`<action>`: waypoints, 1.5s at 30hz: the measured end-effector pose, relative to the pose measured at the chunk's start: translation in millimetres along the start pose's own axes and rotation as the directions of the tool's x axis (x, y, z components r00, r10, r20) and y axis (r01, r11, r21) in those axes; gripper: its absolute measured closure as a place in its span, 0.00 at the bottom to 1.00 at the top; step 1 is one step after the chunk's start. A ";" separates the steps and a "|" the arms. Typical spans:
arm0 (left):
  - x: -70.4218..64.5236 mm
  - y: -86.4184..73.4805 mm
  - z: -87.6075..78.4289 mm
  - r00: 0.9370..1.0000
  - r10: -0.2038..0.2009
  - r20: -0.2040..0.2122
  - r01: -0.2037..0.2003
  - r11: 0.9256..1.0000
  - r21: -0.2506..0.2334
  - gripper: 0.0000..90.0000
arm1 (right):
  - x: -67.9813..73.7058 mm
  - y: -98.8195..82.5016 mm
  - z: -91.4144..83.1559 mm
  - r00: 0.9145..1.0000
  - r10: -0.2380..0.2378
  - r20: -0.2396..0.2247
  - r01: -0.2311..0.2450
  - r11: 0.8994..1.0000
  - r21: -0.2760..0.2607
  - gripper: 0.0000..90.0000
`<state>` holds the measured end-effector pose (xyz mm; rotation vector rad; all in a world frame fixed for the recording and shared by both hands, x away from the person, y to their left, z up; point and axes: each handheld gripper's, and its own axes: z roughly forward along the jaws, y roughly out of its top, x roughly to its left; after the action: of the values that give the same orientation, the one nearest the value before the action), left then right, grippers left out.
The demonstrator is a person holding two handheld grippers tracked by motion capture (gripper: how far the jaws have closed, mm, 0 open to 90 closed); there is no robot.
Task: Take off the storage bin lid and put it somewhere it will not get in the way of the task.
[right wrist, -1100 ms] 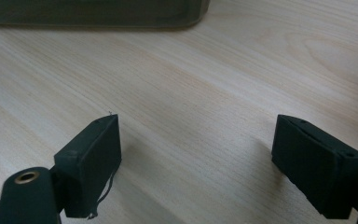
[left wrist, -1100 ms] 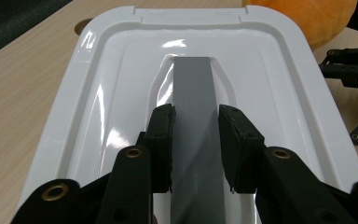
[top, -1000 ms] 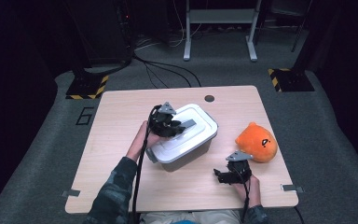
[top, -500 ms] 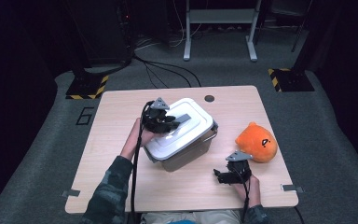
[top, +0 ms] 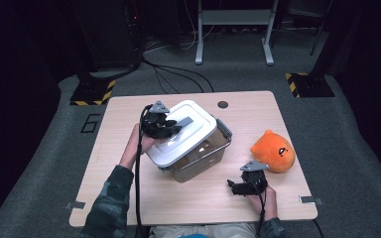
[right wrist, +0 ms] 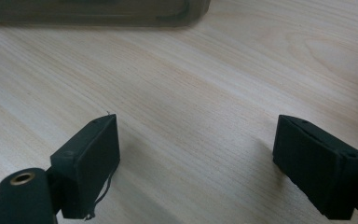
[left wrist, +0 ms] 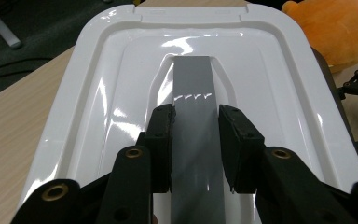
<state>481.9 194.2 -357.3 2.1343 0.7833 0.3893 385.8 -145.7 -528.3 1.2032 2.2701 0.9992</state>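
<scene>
Grey handle (left wrist: 196, 140) between left gripper (left wrist: 196, 149) fingers, lid (top: 178, 131) tilted

The tool (right wrist: 196, 163) hangs wide apart over the wooden table (right wrist: 223, 79).

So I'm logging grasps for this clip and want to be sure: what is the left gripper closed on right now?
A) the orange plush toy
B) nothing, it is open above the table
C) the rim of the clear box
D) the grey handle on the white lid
D: in the left gripper view the left gripper has its two jaws pressed against either side of the grey handle set in the white lid.
</scene>
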 end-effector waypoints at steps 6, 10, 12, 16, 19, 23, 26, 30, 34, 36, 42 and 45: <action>9.6 -5.1 -9.7 1.000 -0.009 -0.028 0.009 1.000 -0.002 0.74 | 0.0 0.0 0.0 1.000 0.001 0.000 -0.001 1.000 0.000 0.15; 16.3 -10.5 -17.7 0.999 -0.021 -0.044 0.021 1.000 -0.005 0.74 | 0.0 0.0 0.0 1.000 0.001 0.000 -0.001 1.000 -0.001 0.15; 20.0 -13.4 -22.1 0.998 -0.029 -0.051 0.029 1.000 -0.003 0.74 | 0.0 0.0 0.0 1.000 0.001 0.000 -0.001 1.000 -0.001 0.15; 25.6 -18.3 -27.9 0.997 -0.043 -0.061 0.043 0.999 -0.006 0.74 | 0.2 0.0 -0.2 1.000 0.002 -0.002 -0.002 1.000 0.002 0.15; 31.2 -23.8 -34.7 0.996 -0.057 -0.075 0.056 0.998 -0.010 0.74 | 0.1 0.0 -0.1 1.000 0.001 -0.001 -0.001 1.000 0.001 0.15; 37.8 -29.4 -41.2 0.993 -0.063 -0.096 0.063 0.998 -0.009 0.74 | 0.3 0.0 -0.1 1.000 0.002 0.000 -0.002 1.000 0.001 0.16; 42.4 -34.0 -46.3 0.990 -0.085 -0.113 0.083 0.996 -0.025 0.74 | 0.2 0.0 -0.2 1.000 -0.002 -0.001 0.002 1.000 0.002 0.16; 47.9 -39.2 -52.9 0.987 -0.094 -0.129 0.092 0.996 -0.022 0.74 | 0.2 0.0 -0.1 1.000 -0.002 -0.001 0.002 1.000 0.002 0.16; 53.7 -47.9 -58.0 0.982 -0.109 -0.152 0.108 0.994 -0.014 0.74 | 0.2 0.0 -0.2 1.000 -0.002 0.000 0.002 1.000 0.002 0.16; 57.1 -52.9 -60.5 0.980 -0.121 -0.161 0.120 0.993 -0.017 0.74 | 0.2 -0.1 -0.1 1.000 -0.002 -0.001 0.002 1.000 0.002 0.16; 66.3 -65.0 -67.4 0.969 -0.154 -0.192 0.151 0.988 -0.030 0.74 | 0.3 0.0 -0.2 1.000 -0.002 -0.001 0.002 1.000 0.002 0.16; 70.7 -69.8 -71.4 0.963 -0.168 -0.209 0.165 0.986 -0.035 0.74 | 0.2 0.0 -0.1 1.000 -0.003 0.000 0.003 1.000 0.002 0.16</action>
<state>471.0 315.7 -366.7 2.0141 1.0690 0.5376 385.6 -145.6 -528.2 1.1998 2.2733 0.9962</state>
